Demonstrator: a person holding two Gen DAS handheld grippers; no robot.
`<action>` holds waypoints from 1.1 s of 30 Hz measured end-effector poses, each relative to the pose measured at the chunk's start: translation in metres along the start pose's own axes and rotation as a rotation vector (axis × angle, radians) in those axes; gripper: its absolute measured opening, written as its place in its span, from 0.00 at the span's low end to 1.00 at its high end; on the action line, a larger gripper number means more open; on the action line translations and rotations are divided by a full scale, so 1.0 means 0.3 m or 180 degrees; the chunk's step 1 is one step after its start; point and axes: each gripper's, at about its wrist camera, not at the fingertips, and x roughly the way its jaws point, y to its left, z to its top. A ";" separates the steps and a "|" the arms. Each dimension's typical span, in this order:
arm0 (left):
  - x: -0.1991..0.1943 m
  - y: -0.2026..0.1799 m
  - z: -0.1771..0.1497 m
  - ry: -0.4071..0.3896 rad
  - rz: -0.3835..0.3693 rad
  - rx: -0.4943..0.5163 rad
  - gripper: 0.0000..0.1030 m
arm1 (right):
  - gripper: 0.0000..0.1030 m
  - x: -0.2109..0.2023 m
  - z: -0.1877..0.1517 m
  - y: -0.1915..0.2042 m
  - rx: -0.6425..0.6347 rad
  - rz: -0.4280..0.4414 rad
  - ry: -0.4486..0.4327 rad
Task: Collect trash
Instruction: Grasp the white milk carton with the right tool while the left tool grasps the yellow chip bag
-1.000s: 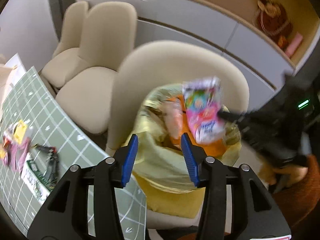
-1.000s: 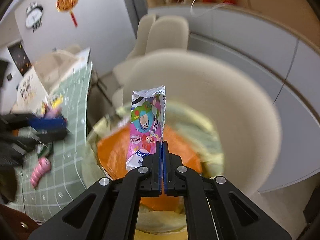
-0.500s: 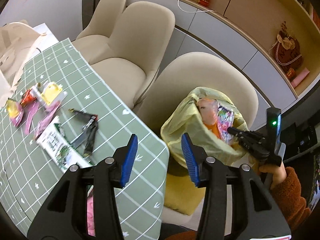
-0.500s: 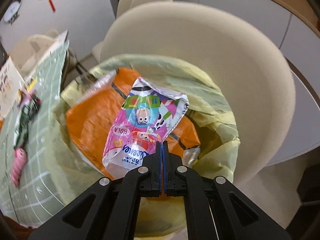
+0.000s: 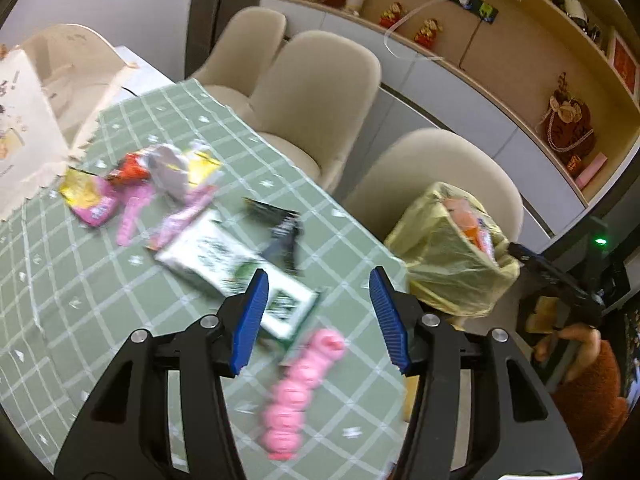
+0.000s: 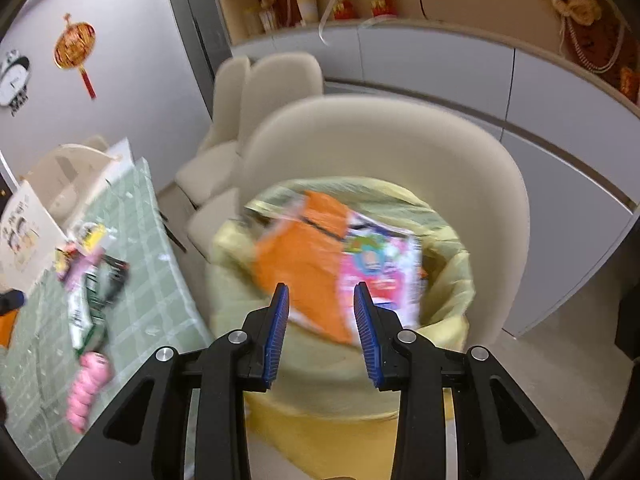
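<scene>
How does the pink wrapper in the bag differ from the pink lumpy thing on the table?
The pink wrapper is flat, printed with cartoons and lies in the yellow bag; the lumpy thing is plain, ridged and rounded, and lies on the green table. Both are pink, and neither is held.

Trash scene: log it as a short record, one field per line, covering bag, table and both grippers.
bag: yellow trash bag on a beige chair, open
in bag: pink wrapper, orange wrapper
table: green checked cloth with wrappers left on it
nearest trash: pink ridged piece, white-green packet
left gripper: over the table, jaws opening, nothing between
right gripper: over the bag, jaws opening, holding nothing
</scene>
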 end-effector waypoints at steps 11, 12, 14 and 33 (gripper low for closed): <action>-0.053 0.621 0.035 -0.0363 0.0144 -0.0209 0.55 | 0.48 -0.089 -0.135 0.413 -0.0125 0.0084 -0.0216; -0.044 0.674 0.049 -0.0372 0.0154 -0.0165 0.55 | 0.48 -0.082 -0.158 0.453 -0.0171 0.0063 -0.0176; -0.022 0.765 0.083 -0.0392 0.0146 -0.0113 0.55 | 0.47 -0.070 -0.190 0.510 -0.0241 0.0077 -0.0064; 0.339 1.100 0.249 0.0193 -0.0186 0.0006 0.55 | 0.48 0.045 -0.241 0.671 -0.0309 -0.0058 0.0483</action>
